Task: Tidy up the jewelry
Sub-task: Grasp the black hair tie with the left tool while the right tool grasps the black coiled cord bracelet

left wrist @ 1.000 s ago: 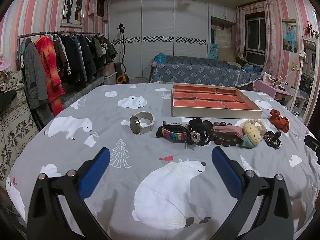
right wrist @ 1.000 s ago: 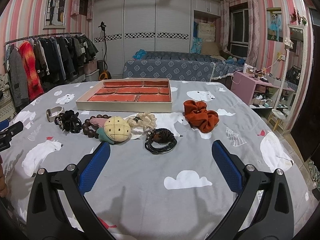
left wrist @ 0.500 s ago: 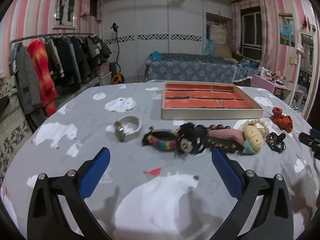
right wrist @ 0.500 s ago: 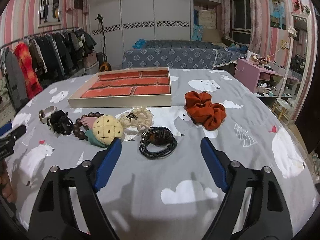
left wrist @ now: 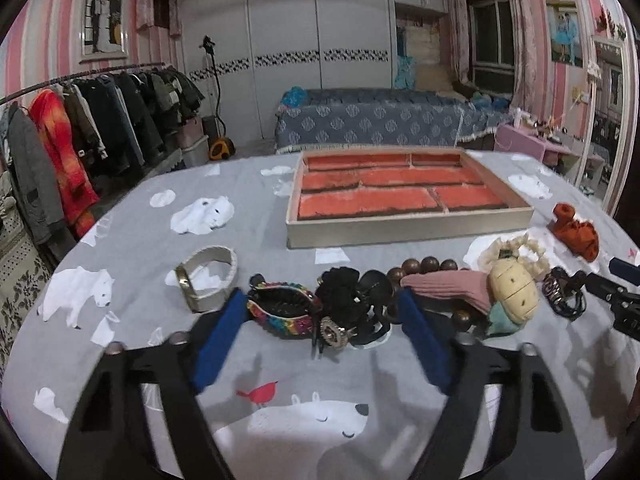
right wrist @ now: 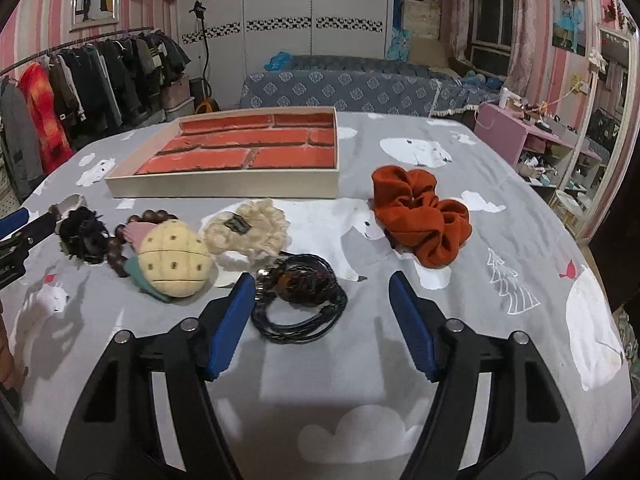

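Observation:
A beige tray with red compartments (left wrist: 404, 230) (right wrist: 224, 186) stands on the bear-print cloth. In front of it lies a row of pieces. My left gripper (left wrist: 320, 312) is open around a rainbow bracelet (left wrist: 280, 312) and a black hair tie with a metal charm (left wrist: 344, 304). A silver bangle (left wrist: 206, 282) lies to its left. My right gripper (right wrist: 322, 294) is open around a black cord bracelet (right wrist: 300, 300). A pineapple plush (right wrist: 176, 260), a cream scrunchie (right wrist: 250, 232) and a rust scrunchie (right wrist: 420, 216) lie nearby.
Brown wooden beads (left wrist: 428, 266) and a pink knit piece (left wrist: 448, 286) lie by the plush. A clothes rack (left wrist: 80, 132) stands at the left, a bed (left wrist: 372, 120) behind, and a pink side table (right wrist: 516, 132) at the right.
Both grippers have moved forward and down toward the row of pieces. Their fingers have narrowed a little and now flank the rainbow bracelet and the black cord bracelet.

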Demonstrator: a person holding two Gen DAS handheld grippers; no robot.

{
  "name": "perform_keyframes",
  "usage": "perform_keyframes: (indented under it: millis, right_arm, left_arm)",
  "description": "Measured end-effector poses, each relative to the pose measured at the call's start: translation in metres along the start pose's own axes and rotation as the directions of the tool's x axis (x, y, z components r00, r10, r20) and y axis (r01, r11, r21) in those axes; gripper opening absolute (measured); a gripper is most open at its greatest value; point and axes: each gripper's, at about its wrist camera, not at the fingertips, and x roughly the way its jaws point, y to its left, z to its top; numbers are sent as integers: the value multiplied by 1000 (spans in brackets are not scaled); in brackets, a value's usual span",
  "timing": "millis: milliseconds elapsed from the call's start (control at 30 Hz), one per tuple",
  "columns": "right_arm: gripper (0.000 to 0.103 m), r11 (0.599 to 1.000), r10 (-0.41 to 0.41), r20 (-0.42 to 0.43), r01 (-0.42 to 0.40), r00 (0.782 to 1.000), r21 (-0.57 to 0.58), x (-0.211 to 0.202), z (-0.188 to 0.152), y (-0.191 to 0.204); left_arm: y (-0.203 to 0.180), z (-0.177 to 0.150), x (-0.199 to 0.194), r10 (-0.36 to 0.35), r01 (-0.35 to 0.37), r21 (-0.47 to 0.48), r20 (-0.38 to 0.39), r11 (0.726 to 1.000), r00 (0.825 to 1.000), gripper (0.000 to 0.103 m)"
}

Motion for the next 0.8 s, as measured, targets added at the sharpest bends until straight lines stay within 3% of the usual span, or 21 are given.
perform_keyframes:
  millis: [133, 367, 600, 800]
  right_arm:
    - [66, 1000, 14, -33, -14, 999, 24, 12, 0, -8]
    - [55, 999, 38, -78, -35, 996, 34, 26, 0, -8]
    - [39, 998, 51, -101, -48, 994, 28, 33, 2, -4]
    - [33, 998, 61, -109, -58, 992, 29, 35, 1, -3]
  left_arm:
    - [0, -2, 15, -5, 5, -8, -37, 1000, 999, 63]
    - [6, 2, 29, -17, 15, -19, -56, 1000, 998, 47]
    - [5, 2, 36, -65, 64, -14, -70, 998, 995, 19]
    - [6, 2, 36, -85, 84, -22, -68, 996, 994, 15]
